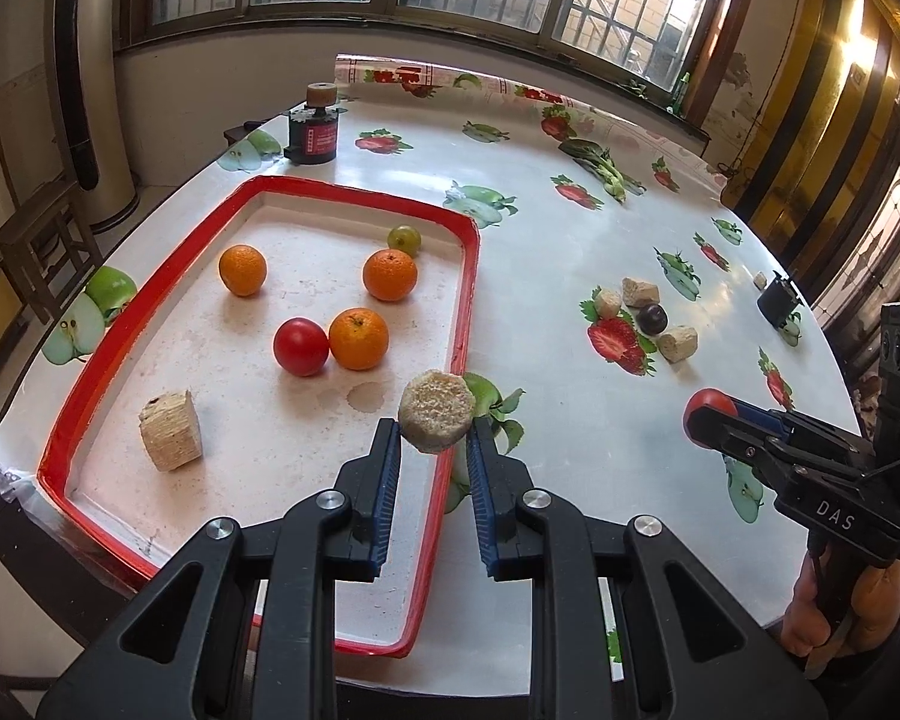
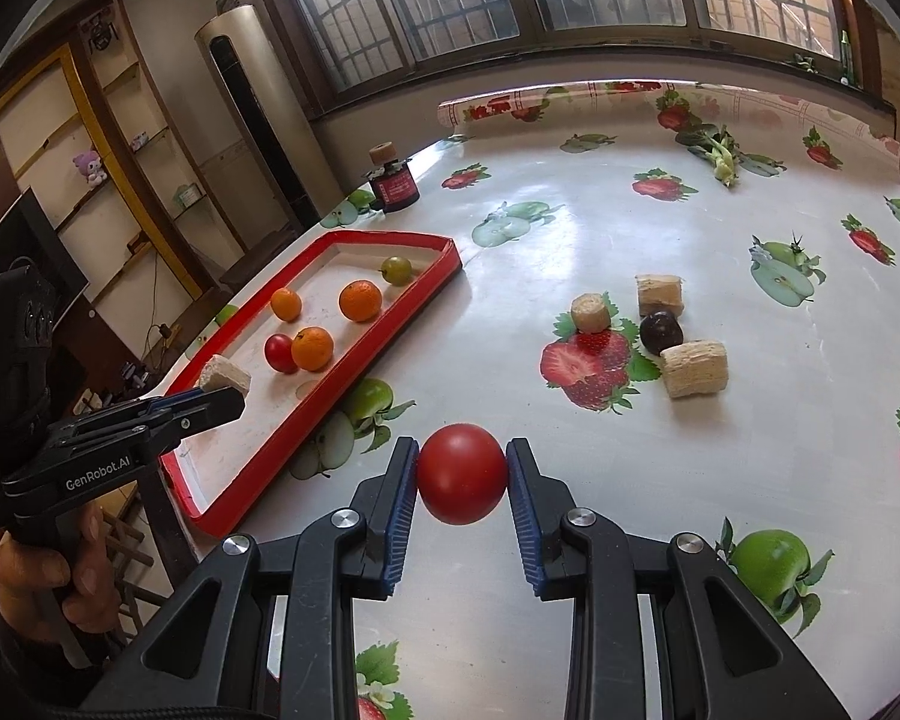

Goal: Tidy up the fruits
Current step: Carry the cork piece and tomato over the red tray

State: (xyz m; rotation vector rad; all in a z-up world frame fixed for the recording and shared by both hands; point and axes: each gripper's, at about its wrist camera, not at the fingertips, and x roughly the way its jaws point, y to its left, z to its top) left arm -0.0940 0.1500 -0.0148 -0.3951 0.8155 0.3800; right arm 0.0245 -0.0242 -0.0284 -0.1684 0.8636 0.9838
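My left gripper [image 1: 437, 429] is shut on a beige sugarcane chunk [image 1: 437, 417] and holds it above the near right rim of the red-rimmed tray [image 1: 468, 276]. The tray holds three oranges [image 1: 358, 339], a red tomato [image 1: 300, 346], a green grape [image 1: 404, 239] and another sugarcane chunk [image 1: 171, 431]. My right gripper [image 2: 462, 474] is shut on a red tomato [image 2: 462, 474] above the table, right of the tray [image 2: 354, 354]. Three sugarcane chunks [image 2: 693, 369] and a dark plum [image 2: 660, 331] lie on the table further right.
A dark jar with a cork lid [image 1: 313, 132] stands behind the tray. Green vegetables [image 1: 600, 168] lie at the far side of the table. A small black object [image 1: 777, 300] sits near the right edge. The tablecloth [image 2: 570, 240] has printed fruit.
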